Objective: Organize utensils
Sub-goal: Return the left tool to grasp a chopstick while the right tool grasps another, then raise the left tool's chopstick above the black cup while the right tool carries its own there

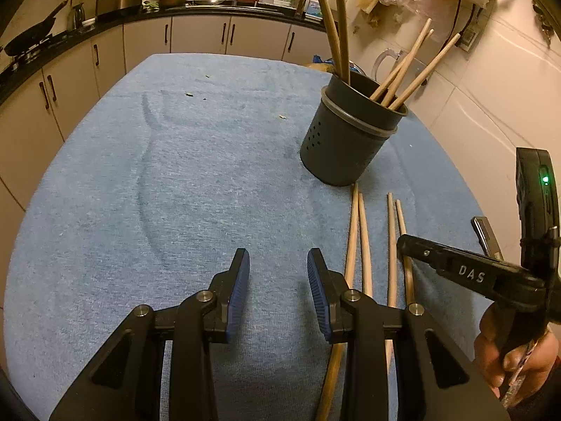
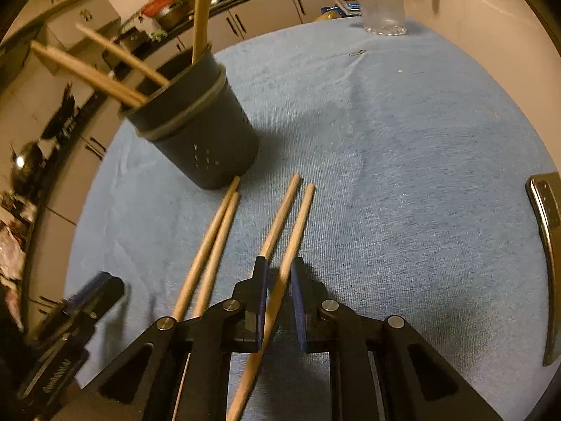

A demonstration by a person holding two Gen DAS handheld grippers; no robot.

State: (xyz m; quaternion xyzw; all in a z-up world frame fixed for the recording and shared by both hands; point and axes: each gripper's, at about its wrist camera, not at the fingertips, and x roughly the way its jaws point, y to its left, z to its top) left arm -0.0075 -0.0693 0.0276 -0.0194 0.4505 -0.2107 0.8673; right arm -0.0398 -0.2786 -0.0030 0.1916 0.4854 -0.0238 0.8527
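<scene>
A dark perforated utensil holder [image 1: 343,147] [image 2: 207,140] stands on the blue cloth [image 1: 175,175] with several wooden chopsticks [image 1: 413,73] and two long sticks in it. Two pairs of chopsticks lie on the cloth in front of it: a left pair [image 1: 354,231] [image 2: 214,242] and a right pair [image 1: 391,238]. My right gripper [image 2: 279,275] [image 1: 406,245] straddles the rightmost chopstick [image 2: 298,224]. That stick rests against the right pad, with a dark gap at the left pad. My left gripper [image 1: 278,263] [image 2: 101,287] hovers open over bare cloth, left of the chopsticks, with nothing between its pads.
A clear glass jug [image 2: 382,0] stands at the table's far edge. A dark flat object with a metal rim [image 2: 547,231] [image 1: 485,235] lies at the right edge. A person's hand [image 1: 508,358] holds the right gripper. Kitchen cabinets and a counter [image 1: 196,17] run behind.
</scene>
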